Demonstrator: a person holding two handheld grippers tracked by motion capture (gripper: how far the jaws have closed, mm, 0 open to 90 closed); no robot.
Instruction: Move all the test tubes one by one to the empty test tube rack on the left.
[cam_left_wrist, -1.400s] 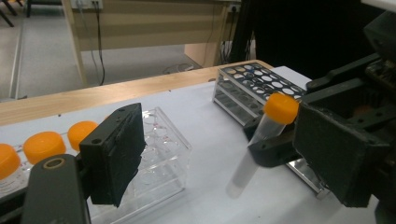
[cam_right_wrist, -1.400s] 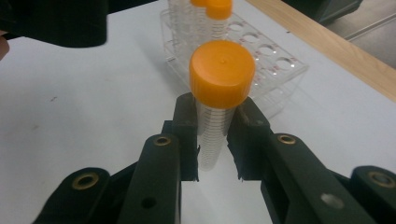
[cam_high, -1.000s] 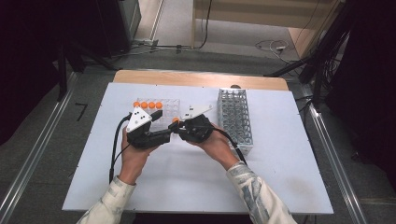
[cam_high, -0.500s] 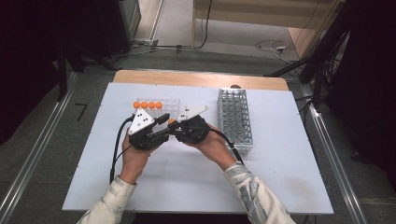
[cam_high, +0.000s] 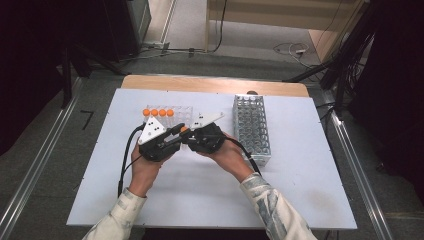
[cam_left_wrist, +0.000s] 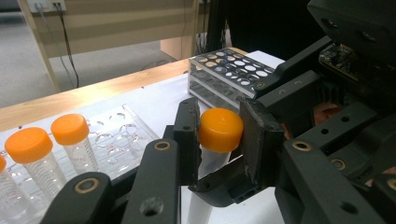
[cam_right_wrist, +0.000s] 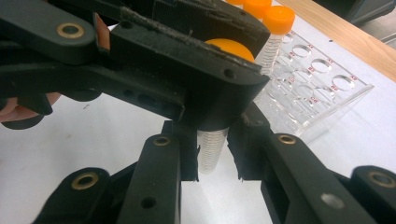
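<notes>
A clear tube (cam_right_wrist: 211, 151) with an orange cap (cam_left_wrist: 220, 129) is held between both grippers above the middle of the white table (cam_high: 210, 200). My right gripper (cam_right_wrist: 212, 156) is shut on the tube's ribbed body. My left gripper (cam_left_wrist: 218, 122) has just been closing its jaws, and the pads now press on the cap from both sides. In the high view the left gripper (cam_high: 178, 134) and right gripper (cam_high: 190, 137) meet tip to tip, with the cap (cam_high: 184, 129) between them.
A clear plastic rack (cam_high: 176, 111) with several orange-capped tubes (cam_high: 157, 112) stands just behind the grippers. A grey metal rack (cam_high: 251, 127) stands to the right. The table's wooden back edge (cam_high: 215, 85) lies beyond.
The left gripper's jaws have closed onto the orange cap. Both hands have stayed where they were, and the right gripper keeps its hold on the tube.
</notes>
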